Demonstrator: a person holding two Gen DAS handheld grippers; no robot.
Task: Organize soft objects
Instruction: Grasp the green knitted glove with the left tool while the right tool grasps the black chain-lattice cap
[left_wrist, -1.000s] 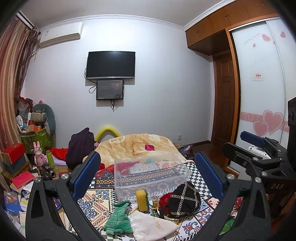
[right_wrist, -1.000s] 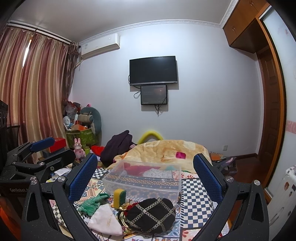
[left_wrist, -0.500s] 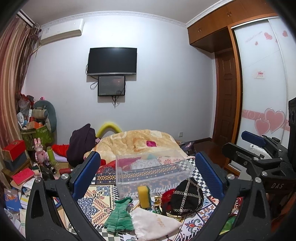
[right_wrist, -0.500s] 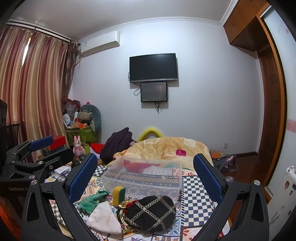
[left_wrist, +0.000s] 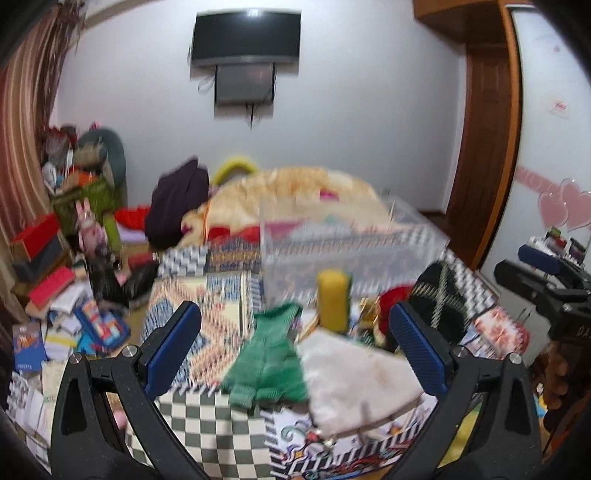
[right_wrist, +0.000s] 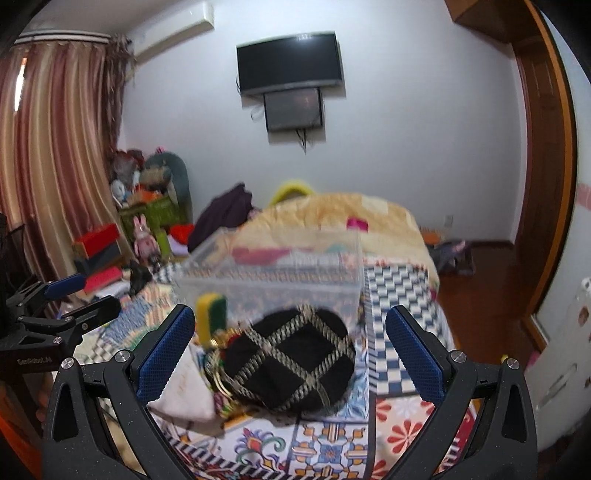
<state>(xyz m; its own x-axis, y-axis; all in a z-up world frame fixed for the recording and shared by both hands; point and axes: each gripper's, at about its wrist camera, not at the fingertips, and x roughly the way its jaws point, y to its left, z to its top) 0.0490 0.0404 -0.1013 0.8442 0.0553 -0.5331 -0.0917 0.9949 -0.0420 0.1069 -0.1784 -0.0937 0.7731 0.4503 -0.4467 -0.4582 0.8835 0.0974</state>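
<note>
On a patterned cloth lie a green knitted piece (left_wrist: 267, 362), a white pouch (left_wrist: 354, 380), a yellow-green sponge (left_wrist: 333, 301) standing on end, and a black pouch with a gold lattice (right_wrist: 291, 358). Behind them stands a clear plastic box (left_wrist: 351, 243). My left gripper (left_wrist: 295, 347) is open and empty, above the green piece and the white pouch. My right gripper (right_wrist: 290, 350) is open and empty, its fingers either side of the black pouch, just above it. The sponge (right_wrist: 210, 310) and the box (right_wrist: 273, 266) also show in the right wrist view.
A bed with a yellow blanket (left_wrist: 295, 192) and a dark garment (left_wrist: 177, 206) lies behind the box. Books and boxes (left_wrist: 55, 295) clutter the floor at left. The other gripper (left_wrist: 546, 280) shows at the right edge. A wooden door (right_wrist: 543, 147) is at right.
Both grippers have dipped down and forward toward the soft things on the cloth, which now look larger and closer. Both stay open. The frames are motion-blurred.
</note>
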